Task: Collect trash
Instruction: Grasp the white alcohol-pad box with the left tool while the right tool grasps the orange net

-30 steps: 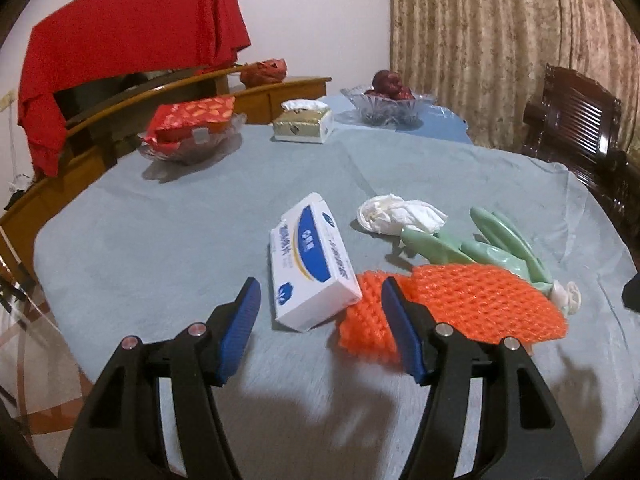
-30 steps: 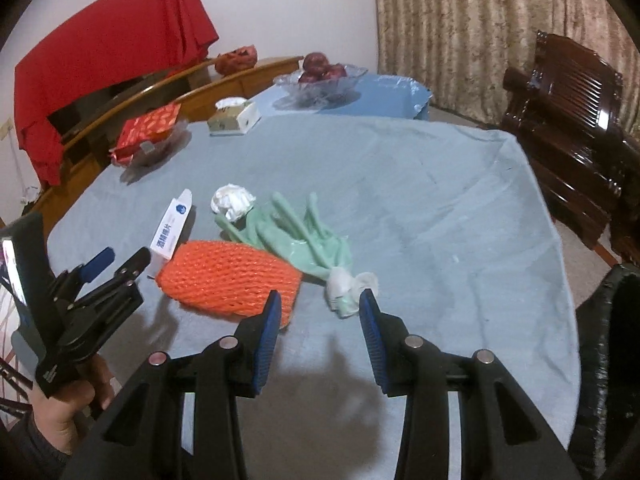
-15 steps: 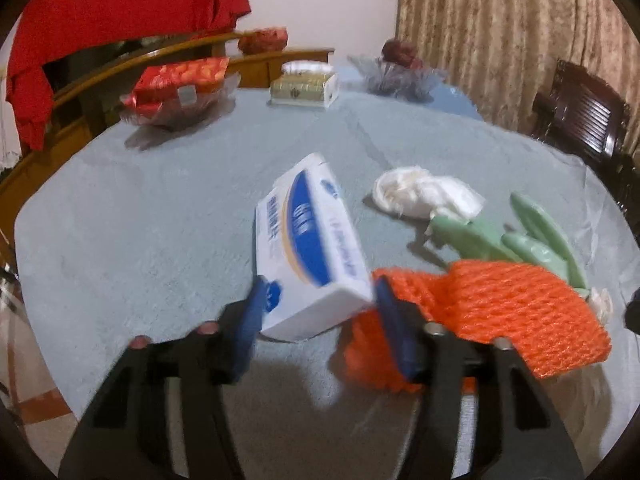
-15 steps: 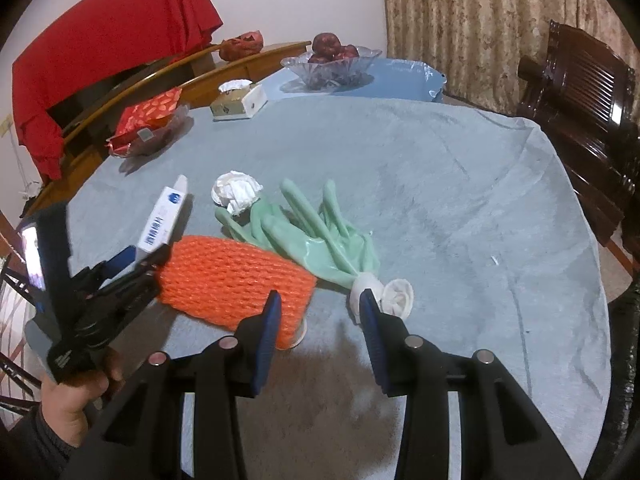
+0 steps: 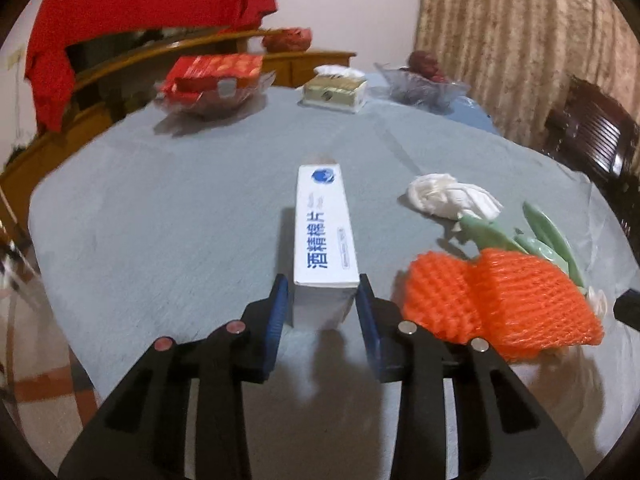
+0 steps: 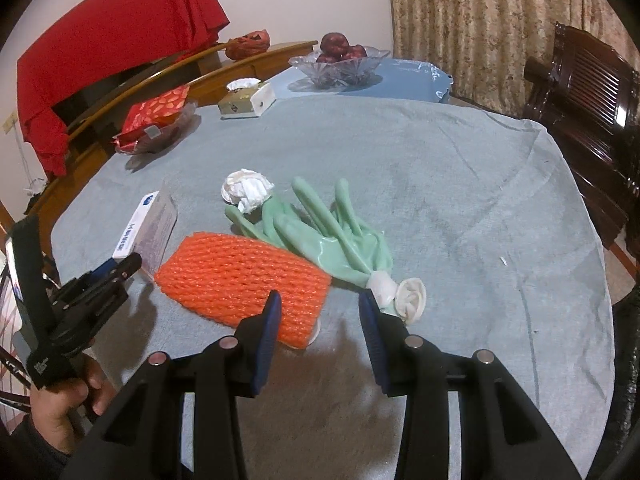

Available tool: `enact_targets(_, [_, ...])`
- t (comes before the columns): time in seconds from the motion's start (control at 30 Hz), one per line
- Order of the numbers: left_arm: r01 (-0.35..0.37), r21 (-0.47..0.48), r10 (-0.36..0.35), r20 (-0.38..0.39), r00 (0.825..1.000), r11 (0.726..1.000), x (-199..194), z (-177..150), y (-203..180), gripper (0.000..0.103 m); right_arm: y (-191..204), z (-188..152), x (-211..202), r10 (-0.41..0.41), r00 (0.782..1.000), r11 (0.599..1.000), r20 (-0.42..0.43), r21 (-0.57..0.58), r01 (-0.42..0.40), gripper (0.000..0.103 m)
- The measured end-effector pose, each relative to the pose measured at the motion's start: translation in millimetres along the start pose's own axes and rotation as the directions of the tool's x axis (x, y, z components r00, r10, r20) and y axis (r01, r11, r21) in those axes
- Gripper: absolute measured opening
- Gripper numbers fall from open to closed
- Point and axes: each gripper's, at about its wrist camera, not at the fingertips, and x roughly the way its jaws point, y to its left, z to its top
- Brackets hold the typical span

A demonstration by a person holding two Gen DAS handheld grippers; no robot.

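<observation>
My left gripper is shut on a white and blue cardboard box, turned on its narrow edge; it also shows in the right wrist view, its far end still low over the cloth. An orange foam net lies on the grey tablecloth. Green rubber gloves and a crumpled white tissue lie beyond it. My right gripper is open and empty, just in front of the net's near corner and the glove cuffs.
At the table's far side stand a glass dish with a red packet, a tissue box and a fruit bowl. A dark wooden chair stands at the right. A black bag edge shows at the lower right.
My left gripper moved forward, closed on the box and tipped it from lying flat onto its narrow edge. My right gripper moved slightly closer to the net and stayed open.
</observation>
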Motion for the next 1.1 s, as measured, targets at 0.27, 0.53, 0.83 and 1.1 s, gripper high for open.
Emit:
enact_targets(0.27, [-0.016,0.015,0.016,0.002,1.0,1.0,2.2,0.9,2.9,0.028,10.8,-0.6,3.8,0.023,1.0,1.0,-0.001,-0.011,-0.023,0.04])
enact_targets(0.53, [-0.011,0.035,0.008,0.09,0.996,0.999,-21.6,2.3,-0.1,0.028,30.0,-4.8,24.0,0.032,0.999,0.999,-0.018,-0.041,-0.033,0.057])
enact_targets(0.83, [0.005,0.022,-0.007,0.098,0.995,1.0,-45.1,-2.7,-5.3,0.028,22.3,-1.7,32.6,0.07,0.995,0.997,-0.067,-0.024,-0.072,0.005])
enact_targets(1.1, [0.015,0.024,-0.018,0.114,0.993,1.0,-62.6,-4.3,-10.7,0.028,19.4,2.9,8.5,0.1,0.994,0.994,-0.035,-0.033,-0.101,0.0])
